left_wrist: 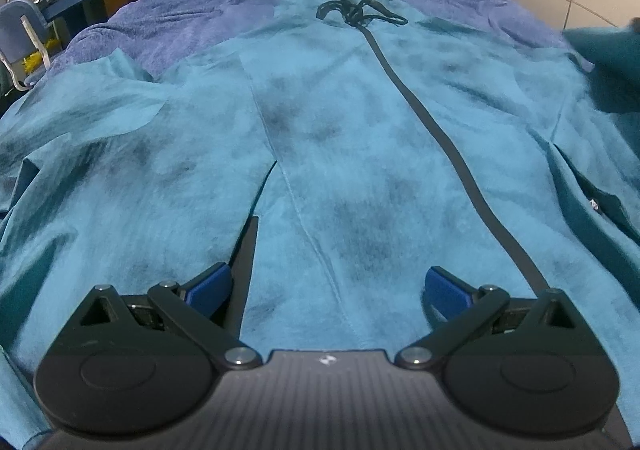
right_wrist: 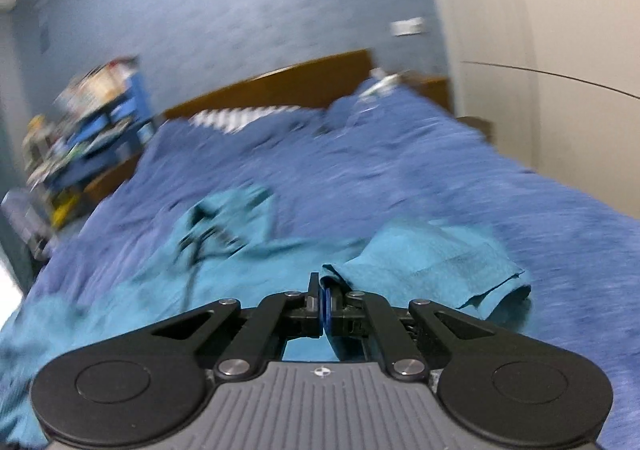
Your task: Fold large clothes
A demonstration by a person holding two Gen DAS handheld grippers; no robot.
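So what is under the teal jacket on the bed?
A blue blanket lies under the teal jacket and shows around its edges. Whatever is beneath the jacket's middle is covered, so I cannot tell.

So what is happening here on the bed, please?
A person with two handheld grippers is folding a teal jacket spread zipper-up on a blue blanket. The right gripper is shut on a teal sleeve; that view is blurred. The left gripper is open, just above the jacket's lower front and holding nothing.
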